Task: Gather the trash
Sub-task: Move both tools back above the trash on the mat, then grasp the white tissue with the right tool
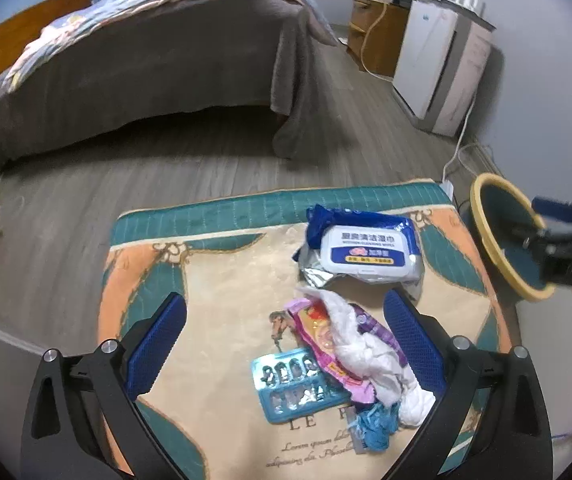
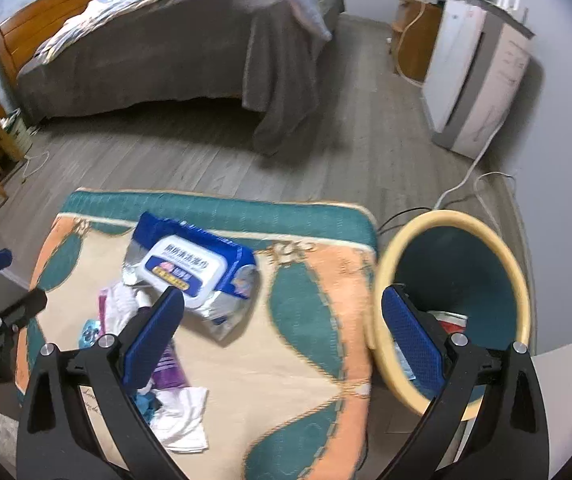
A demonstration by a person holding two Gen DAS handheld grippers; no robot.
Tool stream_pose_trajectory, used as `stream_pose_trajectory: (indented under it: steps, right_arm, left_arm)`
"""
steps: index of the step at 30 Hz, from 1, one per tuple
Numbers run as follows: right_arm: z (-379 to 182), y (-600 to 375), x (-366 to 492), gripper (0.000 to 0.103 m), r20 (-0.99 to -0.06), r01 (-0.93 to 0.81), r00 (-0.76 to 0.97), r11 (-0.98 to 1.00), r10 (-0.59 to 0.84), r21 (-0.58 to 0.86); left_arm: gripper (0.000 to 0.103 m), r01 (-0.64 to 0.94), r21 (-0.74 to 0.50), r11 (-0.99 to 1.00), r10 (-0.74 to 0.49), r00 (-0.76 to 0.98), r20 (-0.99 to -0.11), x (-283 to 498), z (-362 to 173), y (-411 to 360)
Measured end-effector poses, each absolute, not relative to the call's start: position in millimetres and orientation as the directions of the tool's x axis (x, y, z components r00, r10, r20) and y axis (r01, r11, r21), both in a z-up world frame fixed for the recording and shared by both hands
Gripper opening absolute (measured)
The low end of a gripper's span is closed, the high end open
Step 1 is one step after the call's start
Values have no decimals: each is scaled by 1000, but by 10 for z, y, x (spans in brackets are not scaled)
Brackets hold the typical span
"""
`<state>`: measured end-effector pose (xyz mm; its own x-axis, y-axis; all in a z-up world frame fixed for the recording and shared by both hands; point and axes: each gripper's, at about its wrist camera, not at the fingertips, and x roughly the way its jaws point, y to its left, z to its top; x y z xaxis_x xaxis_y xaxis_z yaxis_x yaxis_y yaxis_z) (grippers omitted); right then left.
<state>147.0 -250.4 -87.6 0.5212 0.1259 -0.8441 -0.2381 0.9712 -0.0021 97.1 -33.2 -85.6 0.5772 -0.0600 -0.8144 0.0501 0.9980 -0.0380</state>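
Right now both claws hang above a patterned rug (image 1: 221, 280) on a wooden floor, each pointing steeply down.

The left claw (image 1: 286, 344) stands wide open and holds nothing. A heap of trash lies directly under and between its blue pads: a white tissue (image 1: 366, 344), a pink wrapper (image 1: 318, 340), a blue blister pack (image 1: 294, 388) and a scrap of blue material. The heap's long axis runs roughly from the far side toward the camera, so it lies along the gap between the jaws rather than across it.

The right claw (image 2: 283, 344) is also fully open and empty. In its own view the heap sits low to its left, partly behind its left finger. A wipes pack (image 2: 195, 270) lies on the rug further away, just beyond the heap. The bin (image 2: 458, 304), teal inside with a yellow rim, stands off the rug's right edge, close to the right claw's right finger.

By my reading, the left claw is nearer the heap and the right claw is nearer the bin.

Something red and white lies in the bin's bottom, too hidden to name. Motion blur softens the right view. The heap's near end is cut off by the claw fingers.
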Motion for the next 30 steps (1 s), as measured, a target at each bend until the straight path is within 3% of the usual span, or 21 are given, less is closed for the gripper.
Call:
stream_pose_trajectory:
  steps: [10,18,23,27,29,30]
  right_arm:
    - [-1134,-2153,1492,97,-884,-263,449,965,131,9]
    - [-1308,-1751,1415,97,-908,-320,395,947,142,8]
    - [-1484,-1464,1312,97,-930,-360,350,932,109,-26]
    - [-1611,-1290,1221,86,-947,-389,298,921,118,-7]
    - [-1683,-1211,1168,77,-954,-409,282,912,104,-22]
    - [-1726,-1185,1145,68,-958,-419,267,908,100,-22]
  left_arm:
    - [98,108,68,992,-9,589,-808,981,-970,-205]
    - [98,99,36,994,-31,600,-800,960,-904,111]
    - [98,128,86,988,-7,594,-804,914,-940,183]
    - [98,114,67,991,-11,580,-815,923,-963,276]
    - [98,105,41,994,-27,573,-819,932,-974,325]
    - [98,102,28,994,-35,569,-822,934,-980,342]
